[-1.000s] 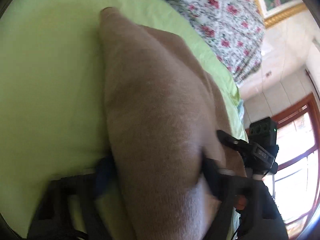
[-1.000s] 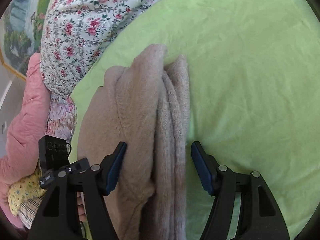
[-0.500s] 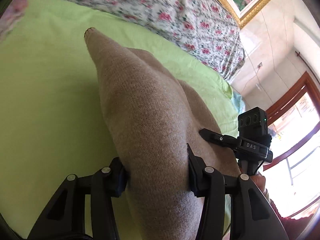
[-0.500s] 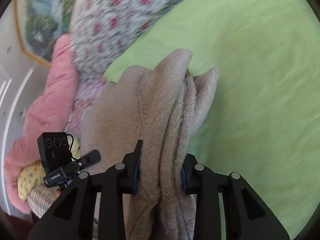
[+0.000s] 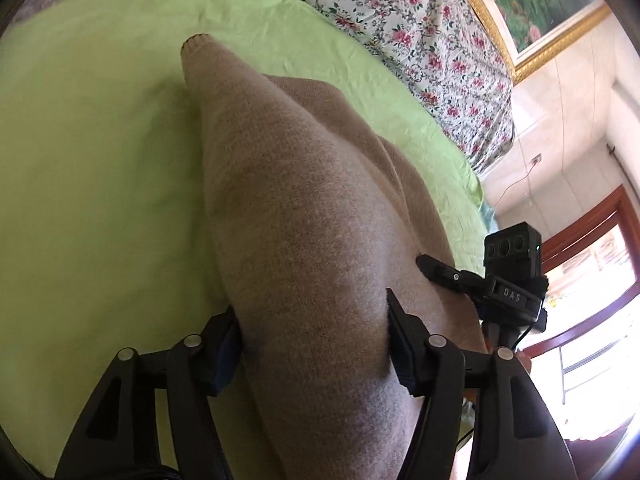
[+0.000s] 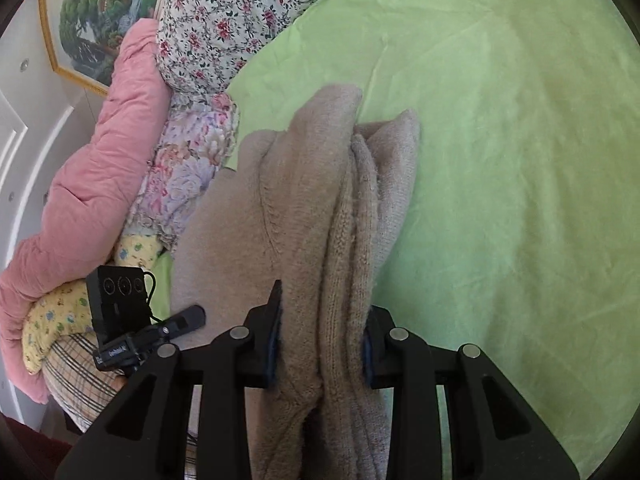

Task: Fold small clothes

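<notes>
A beige knitted garment (image 5: 304, 208) lies folded in thick layers on the green bed sheet (image 5: 88, 152). My left gripper (image 5: 314, 344) is shut on one end of it, the fabric bulging between the fingers. My right gripper (image 6: 322, 336) is shut on the bunched layers of the same garment (image 6: 320, 200) at its other end. The right gripper shows in the left wrist view (image 5: 476, 284), and the left gripper shows in the right wrist view (image 6: 160, 328). The garment's underside is hidden.
A floral quilt (image 5: 408, 28) lies along the far side of the bed. A pink padded cover (image 6: 92, 168) and patterned pillows (image 6: 188, 160) are piled at the bed's head. A framed picture (image 5: 532, 4) hangs on the wall. A window (image 5: 592, 312) is at right.
Both grippers have closed on the garment; the right one was open a second ago. The garment ends have been raised slightly off the sheet and the views have tilted up.
</notes>
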{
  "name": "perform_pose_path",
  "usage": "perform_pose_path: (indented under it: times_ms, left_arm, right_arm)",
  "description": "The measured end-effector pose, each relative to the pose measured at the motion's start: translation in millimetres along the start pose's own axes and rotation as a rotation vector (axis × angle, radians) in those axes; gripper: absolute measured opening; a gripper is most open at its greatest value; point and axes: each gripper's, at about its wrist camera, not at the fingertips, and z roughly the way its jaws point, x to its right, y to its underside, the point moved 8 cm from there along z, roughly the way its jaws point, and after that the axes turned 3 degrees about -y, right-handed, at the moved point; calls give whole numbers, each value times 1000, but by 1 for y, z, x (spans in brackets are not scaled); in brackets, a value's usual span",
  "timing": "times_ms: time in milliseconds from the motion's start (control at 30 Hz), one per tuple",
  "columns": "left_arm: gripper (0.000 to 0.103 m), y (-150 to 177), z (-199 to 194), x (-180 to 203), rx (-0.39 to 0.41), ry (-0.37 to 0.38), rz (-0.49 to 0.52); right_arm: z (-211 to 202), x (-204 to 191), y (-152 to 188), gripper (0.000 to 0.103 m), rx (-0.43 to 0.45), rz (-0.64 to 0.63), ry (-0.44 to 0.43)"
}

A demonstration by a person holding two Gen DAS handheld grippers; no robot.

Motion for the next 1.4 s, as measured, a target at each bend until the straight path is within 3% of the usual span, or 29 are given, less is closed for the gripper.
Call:
perform_pose_path:
  times_ms: [200, 267, 333, 533, 733, 800, 833, 867, 933, 1033, 1133, 1200, 1333, 1400]
  left_arm:
    - [73, 1, 1, -5, -6, 28, -46]
    - [78, -3, -2, -7, -6, 13, -36]
    - [80, -11, -3, -10, -5, 11, -44]
    - [81, -45, 2, -20, -1, 3, -88]
    - [81, -79, 13, -35, 24, -33, -126]
    - [63, -87, 19, -37, 43, -69, -118]
    - [35, -91, 22, -37, 54, -93, -99]
    - [30, -95, 25, -36, 56, -125, -82]
    - [25, -103, 22, -30, 92, -176, -32]
    - [24, -106, 22, -15, 136, -238, 63]
    - [24, -103, 33, -13, 135, -346, 145]
    - [27, -103, 37, -17, 136, -370, 156]
    - [46, -112, 32, -29, 154, -386, 109]
    - [48, -118, 28, -35, 167, -399, 84]
  right_arm:
    - [-4, 5, 4, 40, -14, 9, 26]
    - [-11, 4, 2, 52, -22, -12, 75]
    - [-19, 3, -1, 57, -12, -36, 114]
    - [-35, -6, -35, 58, 51, -77, 141]
    - [-10, -14, -64, 58, 47, -91, 112]
    - [6, -10, -67, 52, 20, -84, 113]
    - [10, -7, -68, 28, 12, -81, 128]
    - [12, -5, -70, 16, 15, -83, 144]
    - [-2, -9, -77, 12, 91, -93, 109]
    - [-23, -4, -79, 9, 188, -100, 120]
    - [-11, 20, -68, 9, 144, -67, 177]
    - [-3, 30, -64, 9, 127, -51, 185]
    - [-2, 22, -66, 9, 120, -87, 227]
    - [-3, 19, -66, 10, 115, -106, 248]
